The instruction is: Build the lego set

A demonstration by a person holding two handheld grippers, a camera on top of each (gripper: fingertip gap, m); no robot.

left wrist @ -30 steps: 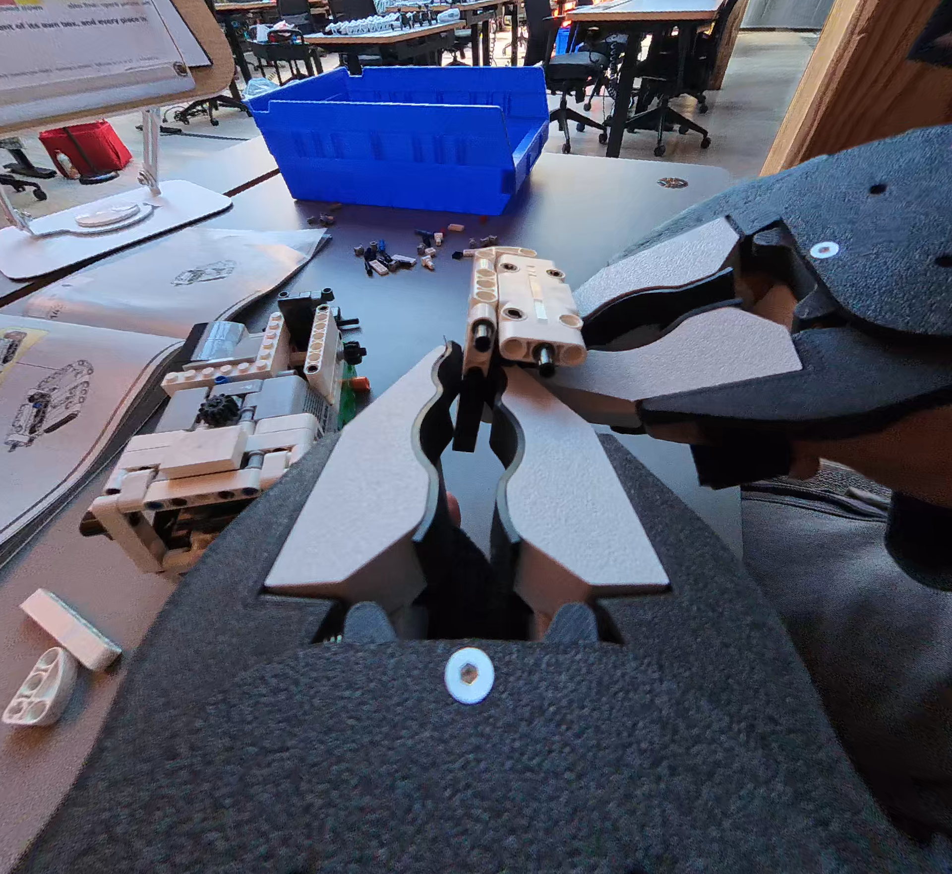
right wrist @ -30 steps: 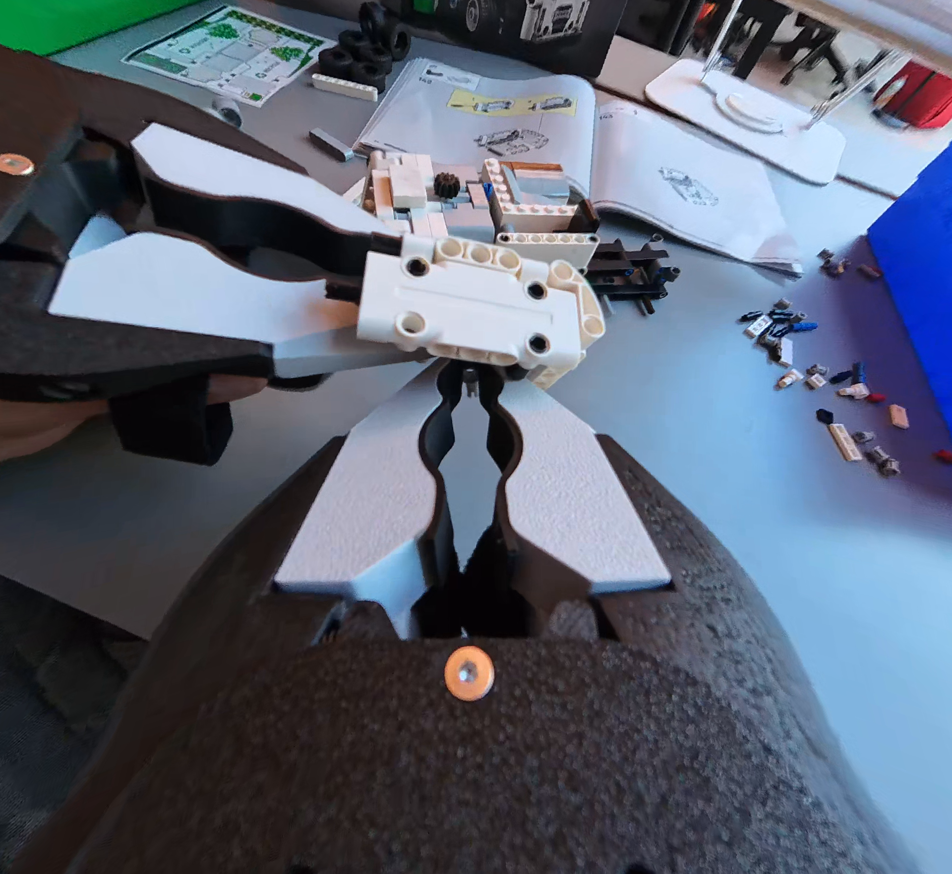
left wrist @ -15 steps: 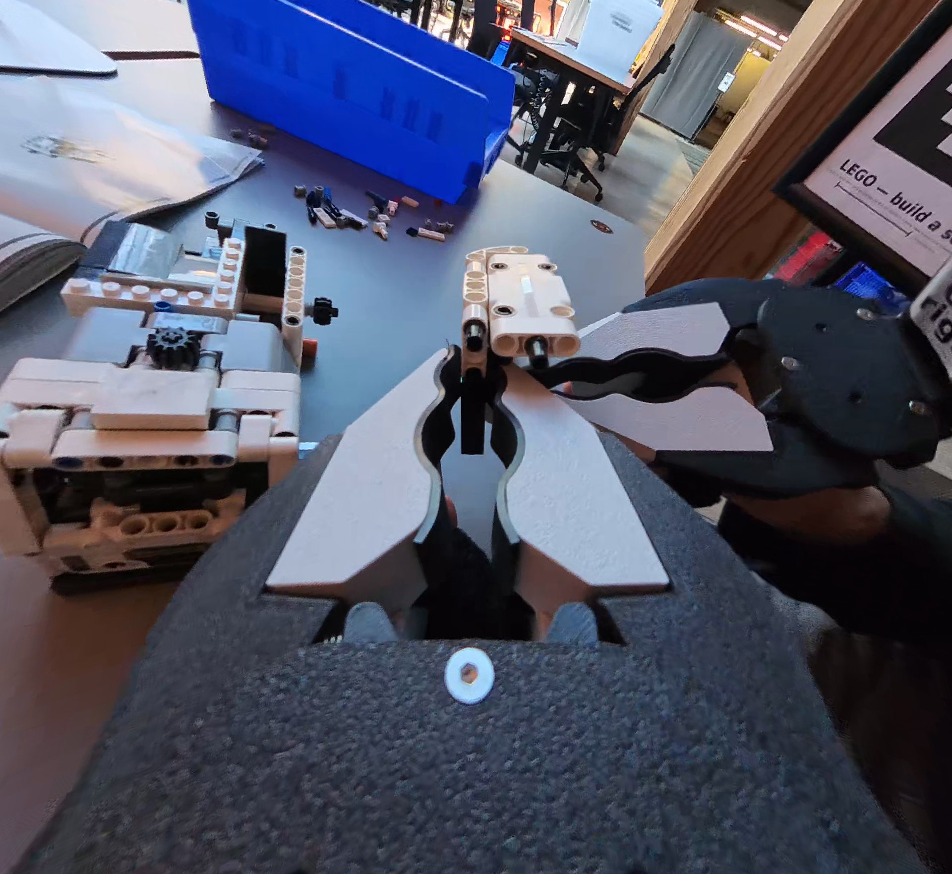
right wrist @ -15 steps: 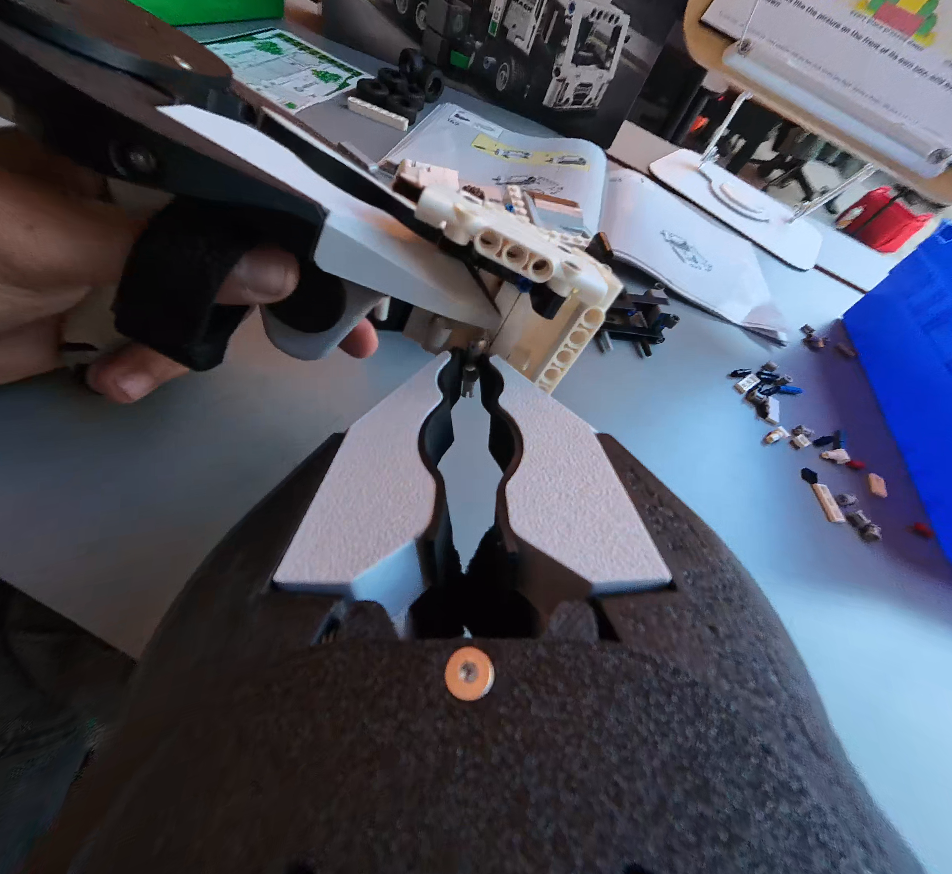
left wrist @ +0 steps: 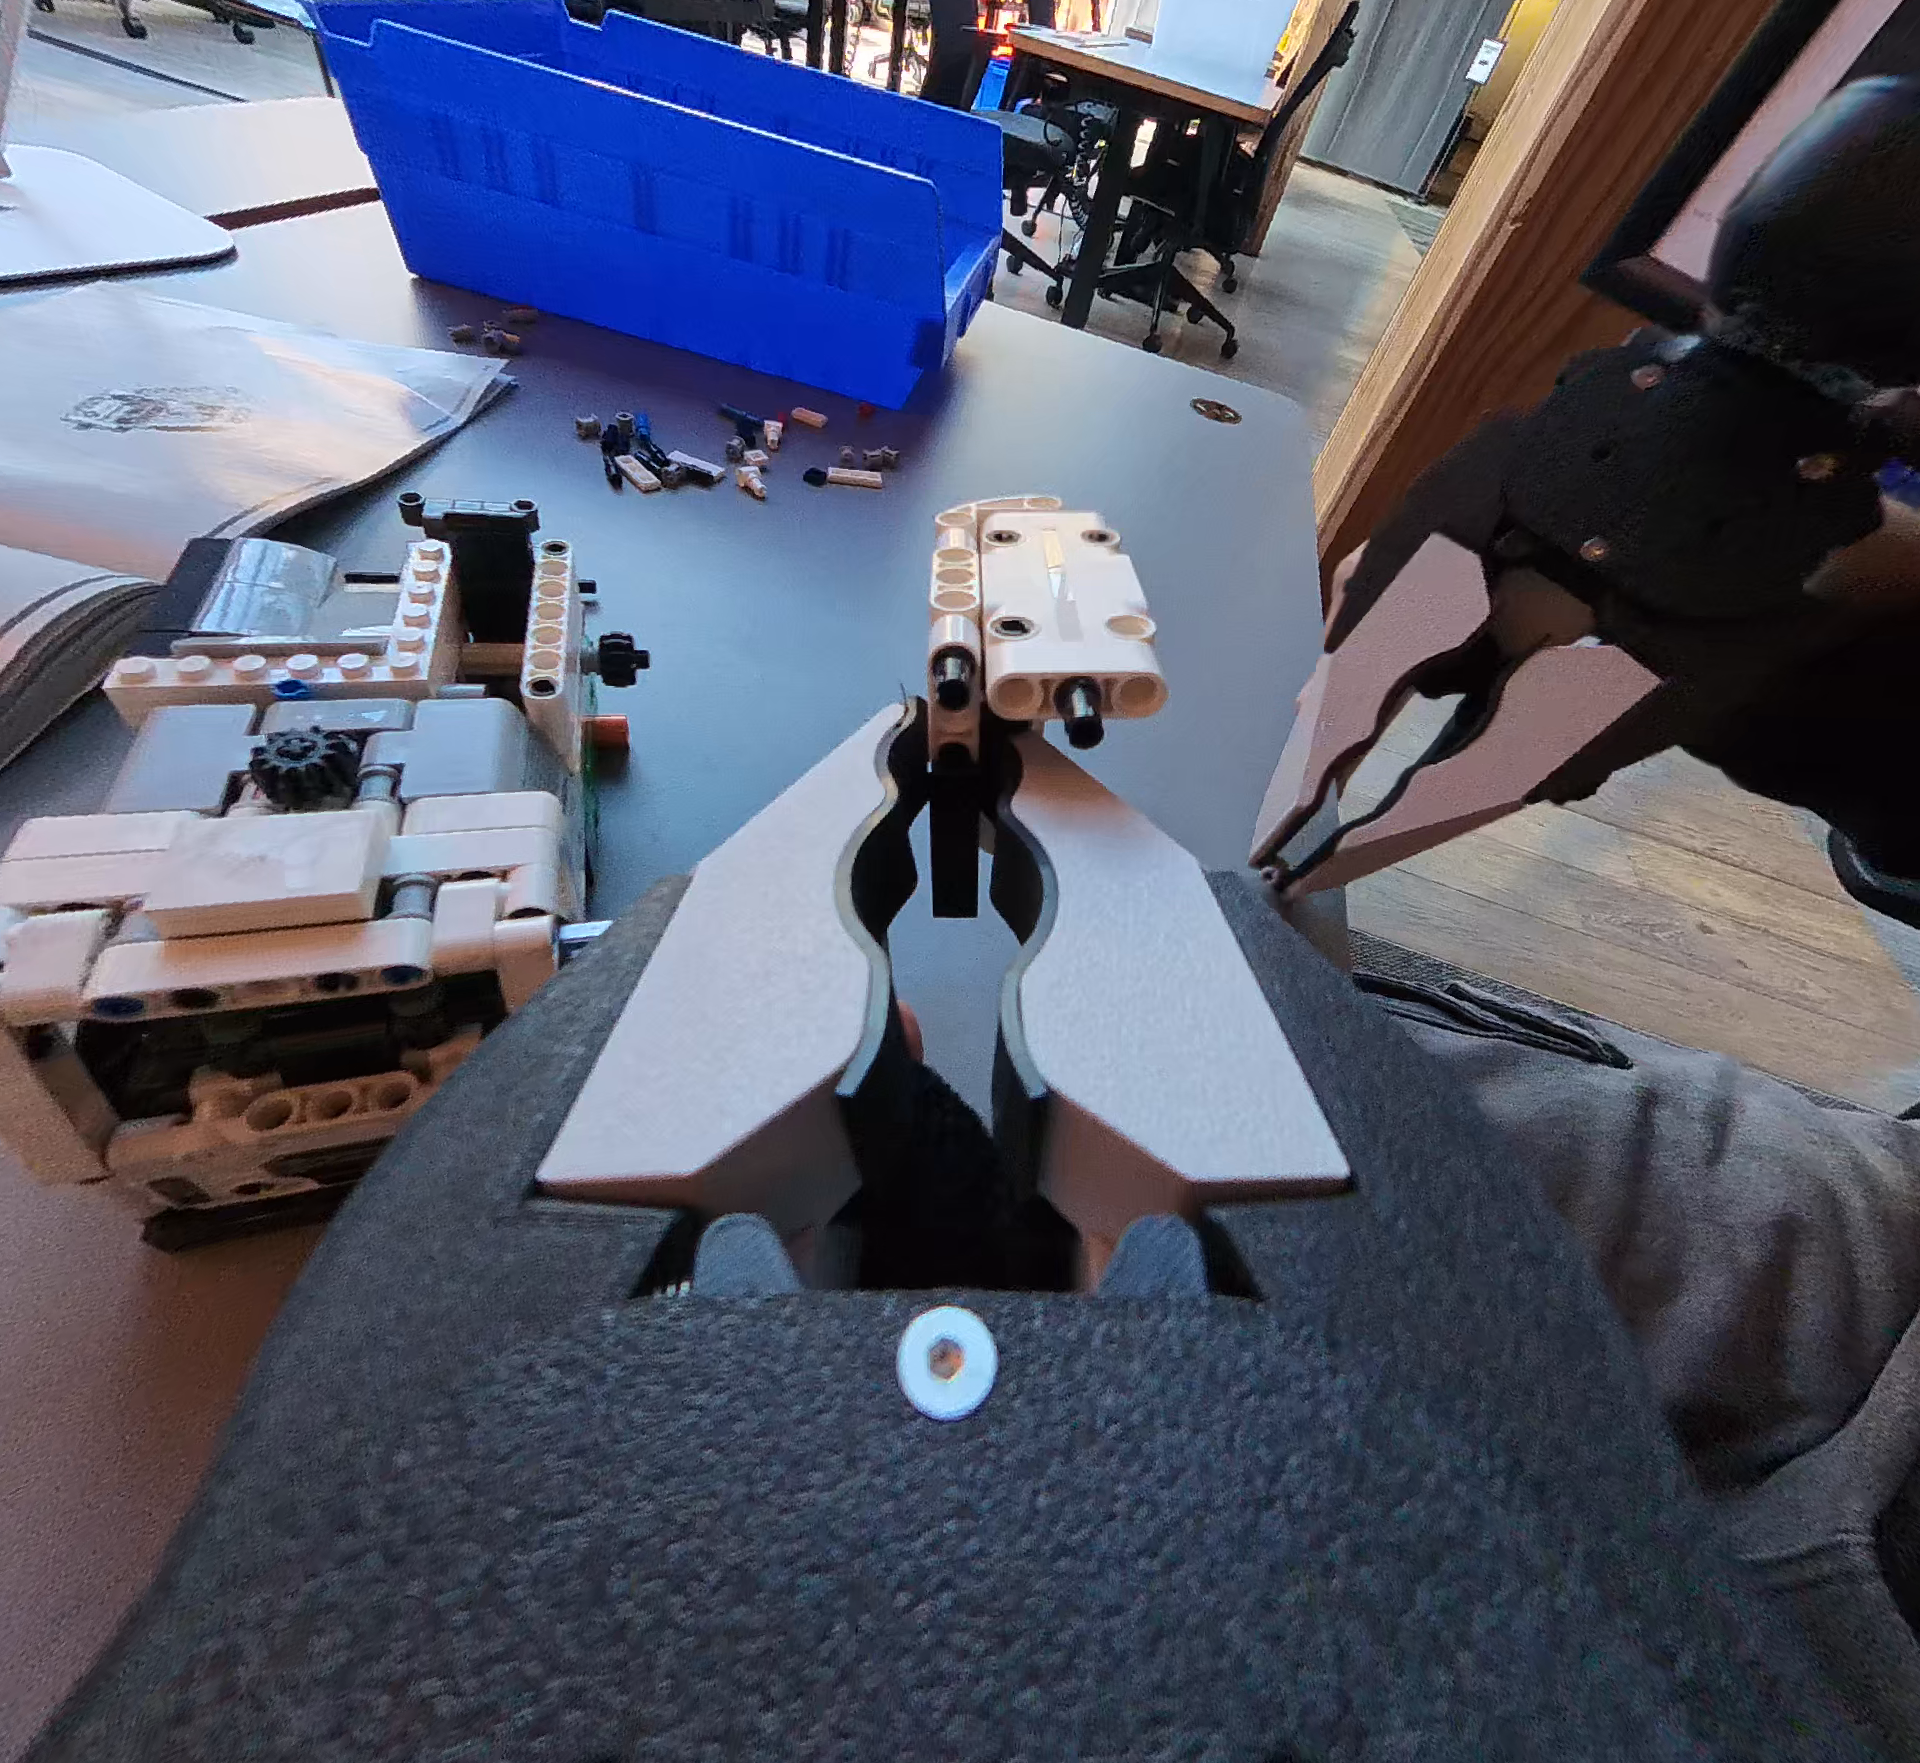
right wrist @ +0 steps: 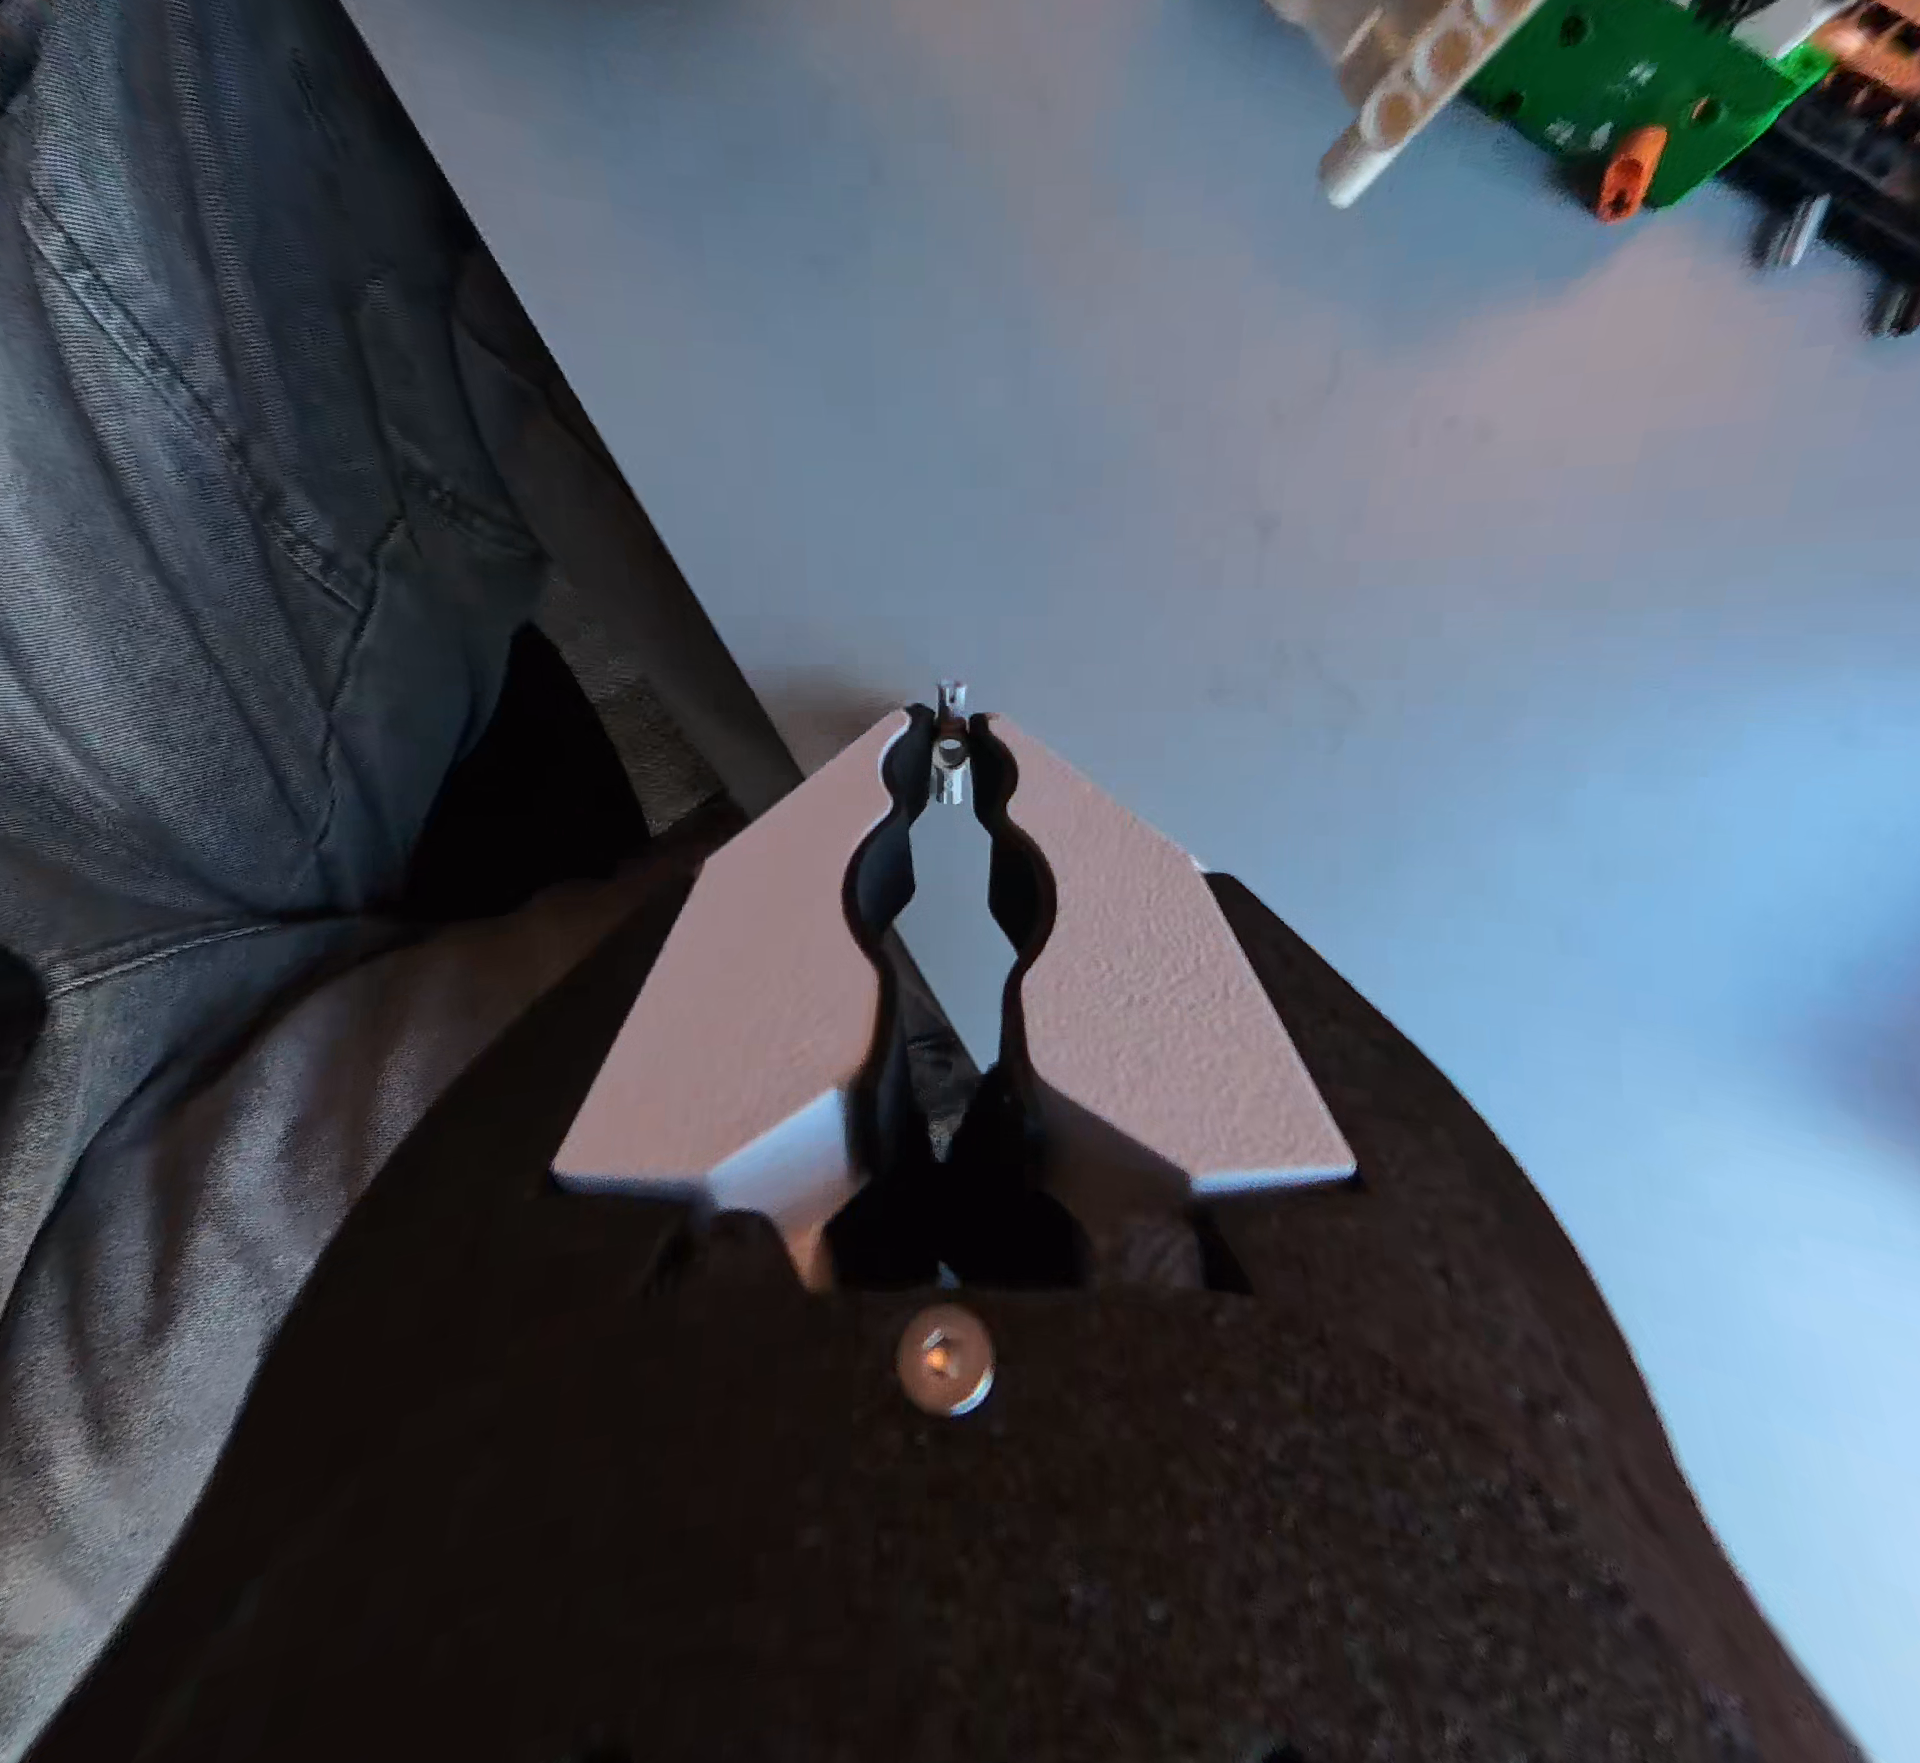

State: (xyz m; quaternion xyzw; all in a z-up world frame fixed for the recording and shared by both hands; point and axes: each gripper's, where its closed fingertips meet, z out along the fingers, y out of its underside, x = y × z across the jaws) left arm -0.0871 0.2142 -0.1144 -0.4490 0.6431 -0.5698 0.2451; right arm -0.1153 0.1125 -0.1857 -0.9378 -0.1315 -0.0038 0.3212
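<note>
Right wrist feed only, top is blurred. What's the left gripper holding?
Observer: The left gripper is shut on a black beam pinned to a white panel subassembly.
Operator: My right gripper has the small grey pin in its jaws. Is it touching that panel?
Observer: No. It sits apart, off to the panel's right.
Operator: Spare parts?
Observer: A scatter of loose small pieces lies before the blue bin.

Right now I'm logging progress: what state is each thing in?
left gripper: shut on white sub-assembly
white sub-assembly: held above table
right gripper: shut on small grey pin
small grey pin: pinched at fingertips
truck chassis: part-built, resting on table
blue bin: upright
</note>
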